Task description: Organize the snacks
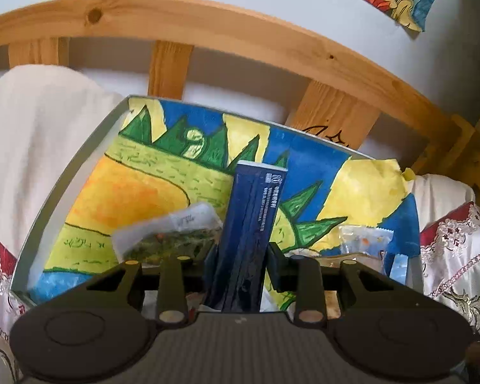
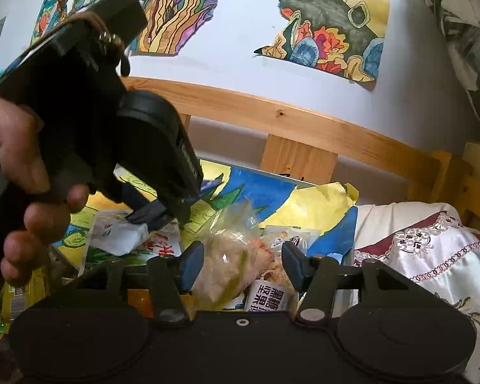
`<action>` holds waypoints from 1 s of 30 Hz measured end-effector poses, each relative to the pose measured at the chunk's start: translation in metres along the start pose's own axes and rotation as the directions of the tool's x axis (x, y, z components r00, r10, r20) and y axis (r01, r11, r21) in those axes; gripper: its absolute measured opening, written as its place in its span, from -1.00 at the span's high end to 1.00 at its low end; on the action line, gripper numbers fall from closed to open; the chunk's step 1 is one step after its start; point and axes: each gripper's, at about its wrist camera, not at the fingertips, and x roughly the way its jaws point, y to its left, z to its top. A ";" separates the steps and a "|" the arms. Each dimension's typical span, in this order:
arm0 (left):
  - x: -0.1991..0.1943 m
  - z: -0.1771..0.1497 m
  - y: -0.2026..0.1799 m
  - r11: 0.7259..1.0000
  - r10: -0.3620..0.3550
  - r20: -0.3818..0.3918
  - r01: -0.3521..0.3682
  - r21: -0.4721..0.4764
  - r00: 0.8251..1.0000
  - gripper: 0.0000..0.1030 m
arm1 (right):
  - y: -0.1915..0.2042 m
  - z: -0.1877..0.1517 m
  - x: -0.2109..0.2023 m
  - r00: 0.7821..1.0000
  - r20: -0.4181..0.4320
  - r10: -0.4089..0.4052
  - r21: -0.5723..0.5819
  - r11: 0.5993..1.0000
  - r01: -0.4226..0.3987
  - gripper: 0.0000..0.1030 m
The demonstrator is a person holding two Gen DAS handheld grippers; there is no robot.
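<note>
Now left tool (image 1: pixel 240 257) clamped on upright blue box (image 1: pixel 251 233); right tool (image 2: pixel 241 260) apart around clear bag (image 2: pixel 230 252).

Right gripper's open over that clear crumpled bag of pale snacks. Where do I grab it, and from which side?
Take the clear bag at its bunched upper part, where the film gathers into a peak, coming straight down and forward as the right gripper now points. The bag already lies between the open fingers, leaning toward the left finger. The bulging lower body looks soft and likely crushable.
</note>
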 end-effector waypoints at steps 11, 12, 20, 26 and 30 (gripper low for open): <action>-0.038 0.001 0.007 1.000 0.021 0.121 -0.021 -0.007 0.992 -0.81 | -0.007 0.009 -0.021 0.995 0.070 -0.068 0.071 0.996 0.063 -0.78; -0.045 -0.001 0.010 1.000 0.028 0.138 -0.028 -0.008 0.990 -0.87 | -0.008 0.010 -0.024 0.994 0.079 -0.073 0.082 0.994 0.067 -0.82; -0.096 -0.014 0.035 0.997 0.075 0.238 -0.072 -0.020 0.968 -0.99 | -0.009 0.016 -0.063 0.985 0.153 -0.084 0.152 0.987 0.061 -0.98; -0.133 -0.032 0.054 0.996 0.094 0.262 -0.092 -0.021 0.961 -0.99 | 0.002 0.018 -0.097 0.978 0.193 -0.081 0.153 0.987 0.051 -0.99; -0.154 -0.046 0.065 0.995 0.095 0.261 -0.093 -0.022 0.961 -0.99 | 0.011 0.022 -0.115 0.971 0.225 -0.080 0.163 0.986 0.043 -0.99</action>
